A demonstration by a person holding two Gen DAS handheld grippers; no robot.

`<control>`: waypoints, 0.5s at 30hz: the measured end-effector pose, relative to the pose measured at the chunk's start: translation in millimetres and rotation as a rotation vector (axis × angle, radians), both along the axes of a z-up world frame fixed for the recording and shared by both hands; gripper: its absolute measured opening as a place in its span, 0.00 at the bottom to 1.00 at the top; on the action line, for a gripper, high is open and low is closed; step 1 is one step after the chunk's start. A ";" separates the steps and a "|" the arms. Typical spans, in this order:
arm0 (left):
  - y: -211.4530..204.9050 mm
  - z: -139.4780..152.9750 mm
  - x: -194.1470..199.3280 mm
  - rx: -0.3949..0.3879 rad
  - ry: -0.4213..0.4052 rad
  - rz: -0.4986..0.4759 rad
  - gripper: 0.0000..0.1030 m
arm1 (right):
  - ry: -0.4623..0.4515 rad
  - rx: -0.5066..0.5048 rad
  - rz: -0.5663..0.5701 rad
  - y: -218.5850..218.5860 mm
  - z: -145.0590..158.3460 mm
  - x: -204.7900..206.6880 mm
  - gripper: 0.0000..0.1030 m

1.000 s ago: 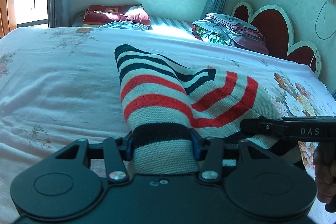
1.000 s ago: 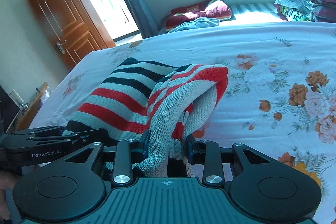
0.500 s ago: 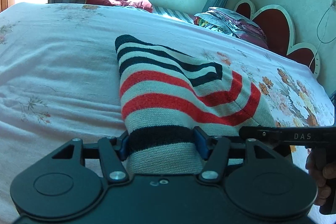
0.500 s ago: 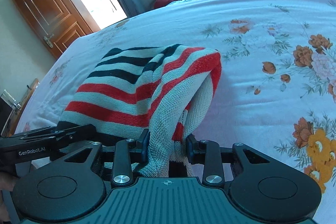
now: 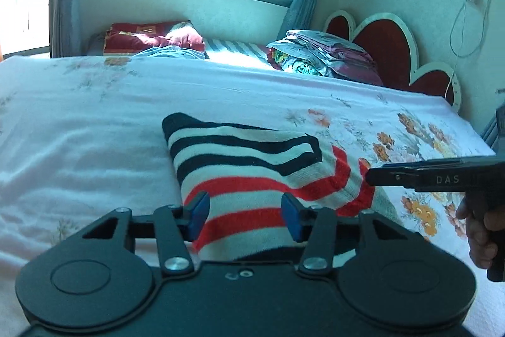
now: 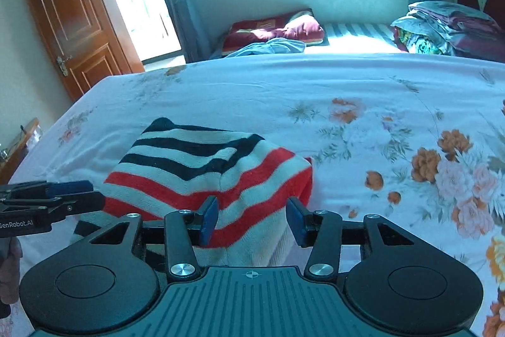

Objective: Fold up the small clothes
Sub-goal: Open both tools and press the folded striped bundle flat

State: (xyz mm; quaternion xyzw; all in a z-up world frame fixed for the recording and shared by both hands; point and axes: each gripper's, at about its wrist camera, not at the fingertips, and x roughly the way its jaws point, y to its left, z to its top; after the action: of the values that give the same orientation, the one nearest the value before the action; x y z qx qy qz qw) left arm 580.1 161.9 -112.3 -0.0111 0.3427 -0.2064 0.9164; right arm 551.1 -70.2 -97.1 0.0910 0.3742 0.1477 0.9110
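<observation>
Left gripper: jaws closing, yet the blue pads stand clear of the knit on both sides; sweater lies between them, not pinched.
Right gripper: jaws opening, a moderate gap; left pad just touches the fabric, right pad is apart from it. Nothing held.
Sweater: striped black, red and pale; lying folded on the bed near its front edge, directly ahead of both grippers. Top layer doubled over, fold edge on the right side, rounded and puffy, not flat.
Hand: grips the right tool's handle at the right margin of the left view.
Bed: floral sheet, wrinkled left of the sweater; bare around the garment.
Far side: red pillow and a stack of folded bedding, well apart from the work.
Step (judgement): release after a fold; one more fold or a smoothing pass is likely due.
Risk 1: left jaws closing over the knit could snag the top layer and drag it open on withdrawal.
Risk 2: springy fold edge may relax and unroll once free.
Risk 3: a pad catching a loop would skew the stripes.
</observation>
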 end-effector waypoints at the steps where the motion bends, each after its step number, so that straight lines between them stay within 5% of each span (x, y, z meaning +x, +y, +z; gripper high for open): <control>1: -8.5 -0.5 8.2 0.018 0.002 -0.023 0.38 | 0.004 -0.026 0.018 6.0 -1.3 7.0 0.33; 4: -20.1 -11.3 26.7 0.041 0.053 -0.046 0.35 | 0.019 -0.123 0.060 21.1 -13.7 23.6 0.13; 7: -21.8 -28.4 35.1 0.059 0.108 -0.061 0.34 | 0.055 -0.171 0.064 21.1 -31.1 31.9 0.13; 15: -18.7 -29.1 34.1 0.069 0.100 -0.090 0.34 | 0.067 -0.132 0.035 13.2 -35.3 31.6 0.14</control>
State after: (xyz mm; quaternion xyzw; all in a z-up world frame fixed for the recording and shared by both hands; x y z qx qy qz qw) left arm 614.2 143.2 -141.4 0.0254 0.3952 -0.2345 0.8878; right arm 582.8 -57.0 -132.4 0.0293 0.4151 0.1356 0.8991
